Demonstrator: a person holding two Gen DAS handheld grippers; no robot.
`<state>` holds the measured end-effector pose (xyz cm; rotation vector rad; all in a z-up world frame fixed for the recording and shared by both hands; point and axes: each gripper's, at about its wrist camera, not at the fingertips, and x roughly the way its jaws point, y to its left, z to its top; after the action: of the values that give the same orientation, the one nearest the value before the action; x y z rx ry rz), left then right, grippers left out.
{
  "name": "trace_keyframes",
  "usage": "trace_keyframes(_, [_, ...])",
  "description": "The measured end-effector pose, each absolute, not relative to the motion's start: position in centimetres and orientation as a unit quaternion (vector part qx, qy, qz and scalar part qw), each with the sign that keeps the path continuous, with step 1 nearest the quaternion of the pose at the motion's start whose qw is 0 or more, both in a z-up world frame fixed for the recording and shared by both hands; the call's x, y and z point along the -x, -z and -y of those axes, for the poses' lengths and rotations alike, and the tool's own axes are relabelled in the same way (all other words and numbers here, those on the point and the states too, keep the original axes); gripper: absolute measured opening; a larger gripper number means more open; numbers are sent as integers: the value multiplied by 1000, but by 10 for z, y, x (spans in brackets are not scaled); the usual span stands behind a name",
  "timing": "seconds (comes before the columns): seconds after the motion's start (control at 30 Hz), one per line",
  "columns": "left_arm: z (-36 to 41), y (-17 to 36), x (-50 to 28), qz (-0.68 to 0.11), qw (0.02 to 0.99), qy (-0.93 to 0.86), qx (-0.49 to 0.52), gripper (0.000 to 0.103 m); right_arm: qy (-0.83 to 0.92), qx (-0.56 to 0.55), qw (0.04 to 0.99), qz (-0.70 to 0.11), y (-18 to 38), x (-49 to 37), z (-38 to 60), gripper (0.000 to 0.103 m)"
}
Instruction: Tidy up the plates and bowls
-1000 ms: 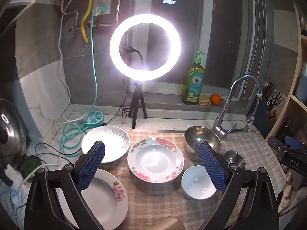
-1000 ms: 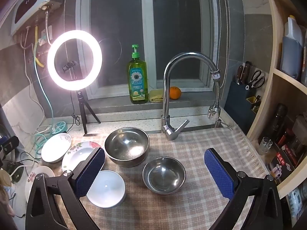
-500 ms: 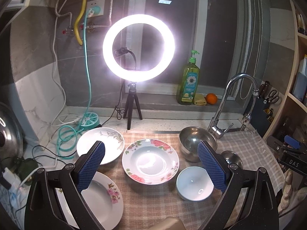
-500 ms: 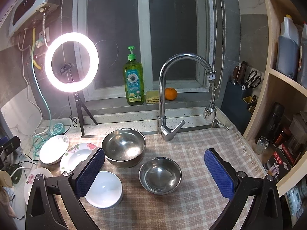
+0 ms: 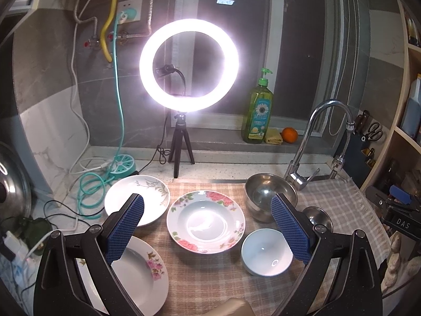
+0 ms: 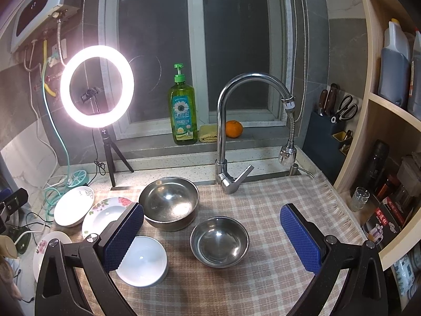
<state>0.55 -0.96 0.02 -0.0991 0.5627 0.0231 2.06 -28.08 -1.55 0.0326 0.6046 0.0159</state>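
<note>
On a checked cloth (image 5: 210, 276) lie a deep plate with a rose rim (image 5: 205, 221), a white plate with grey flowers (image 5: 147, 197) behind it on the left, and a white plate with pink flowers (image 5: 142, 276) at the front left. A white bowl (image 5: 265, 255) sits at the front, with a large steel bowl (image 6: 169, 202) and a small steel bowl (image 6: 219, 241) to the right. My left gripper (image 5: 208, 226) is open and empty above the rose plate. My right gripper (image 6: 211, 237) is open and empty above the small steel bowl.
A lit ring light on a tripod (image 5: 188, 65) stands at the back. A tap (image 6: 236, 131) rises behind the bowls. A green soap bottle (image 6: 182, 110) and an orange (image 6: 233, 129) sit on the sill. Shelves (image 6: 389, 131) stand at the right, cables (image 5: 92, 184) at the left.
Both grippers have drifted slightly: the scene has shifted a little left in both views. The plates and bowls have not moved. Both grippers stay open.
</note>
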Motion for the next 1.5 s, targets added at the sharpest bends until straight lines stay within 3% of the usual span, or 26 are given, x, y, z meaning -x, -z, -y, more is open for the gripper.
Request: trace_keyframes(1.5, [15,-1,-7,-277,960,-9,50,97,-9,-16,954,-299,16,-25,279,103])
